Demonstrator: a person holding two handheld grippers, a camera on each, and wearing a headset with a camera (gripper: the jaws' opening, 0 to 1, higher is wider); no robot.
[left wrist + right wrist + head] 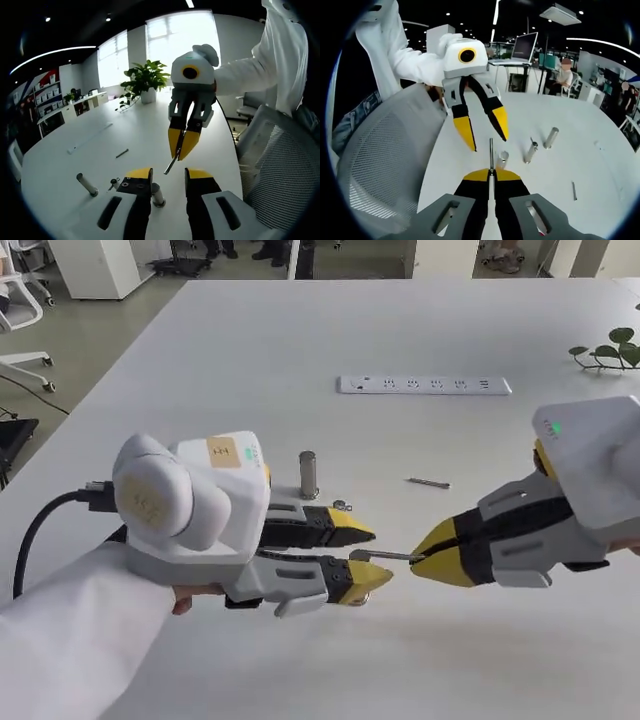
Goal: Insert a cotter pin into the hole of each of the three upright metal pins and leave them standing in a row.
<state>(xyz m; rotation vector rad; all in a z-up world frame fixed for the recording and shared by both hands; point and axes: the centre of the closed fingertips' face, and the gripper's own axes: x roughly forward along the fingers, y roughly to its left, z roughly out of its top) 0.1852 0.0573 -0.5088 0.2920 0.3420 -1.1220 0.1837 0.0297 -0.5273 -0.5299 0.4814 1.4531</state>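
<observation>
My right gripper [420, 558] is shut on a thin cotter pin [388, 556], which points left toward my left gripper [372, 555]. The left gripper [168, 175] is open, and a short upright metal pin [157, 195] stands between its jaws. The cotter pin [491, 150] tip hovers just beside that metal pin [502, 159]. Two more metal pins stand in a row beyond: one [531, 152] carries a cotter pin, the other [551, 137] is bare. The bare pin [308, 475] stands behind the left gripper.
A spare cotter pin [428, 482] lies loose on the white table [250, 360]. A white power strip [425, 386] lies farther back, with a plant [610, 350] at the right edge. A mesh chair [280, 165] stands by the table's near side.
</observation>
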